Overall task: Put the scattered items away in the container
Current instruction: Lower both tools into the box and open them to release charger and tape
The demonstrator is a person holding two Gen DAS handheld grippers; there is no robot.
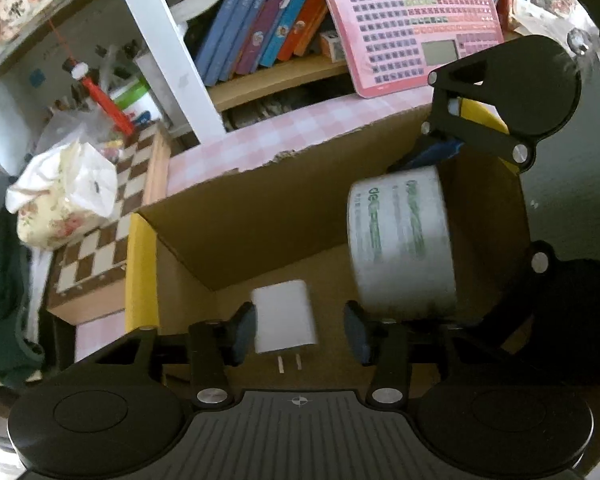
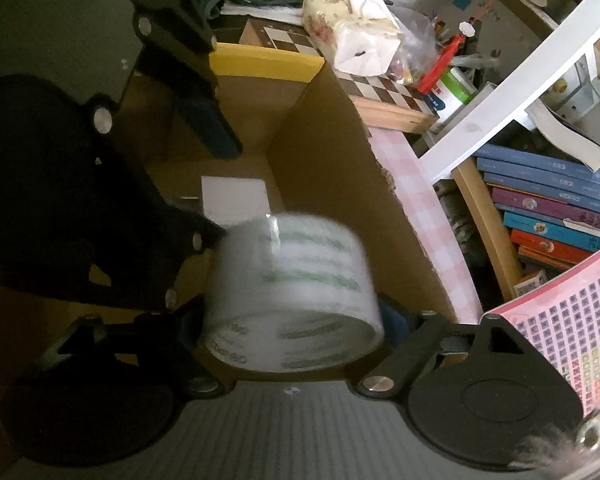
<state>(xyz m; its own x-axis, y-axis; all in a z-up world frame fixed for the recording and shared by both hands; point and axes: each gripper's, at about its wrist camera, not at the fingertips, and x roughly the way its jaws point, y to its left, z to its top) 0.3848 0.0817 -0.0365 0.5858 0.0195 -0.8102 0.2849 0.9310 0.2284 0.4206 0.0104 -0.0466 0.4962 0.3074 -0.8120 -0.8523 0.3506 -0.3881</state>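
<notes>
The tape (image 2: 292, 292) sits inside the box (image 1: 260, 216), between the right gripper's (image 2: 292, 328) fingers; whether they clamp it I cannot tell. Beside the tape, the charger (image 1: 284, 316) lies on the box floor between the left gripper's (image 1: 300, 332) spread fingers, untouched.
</notes>
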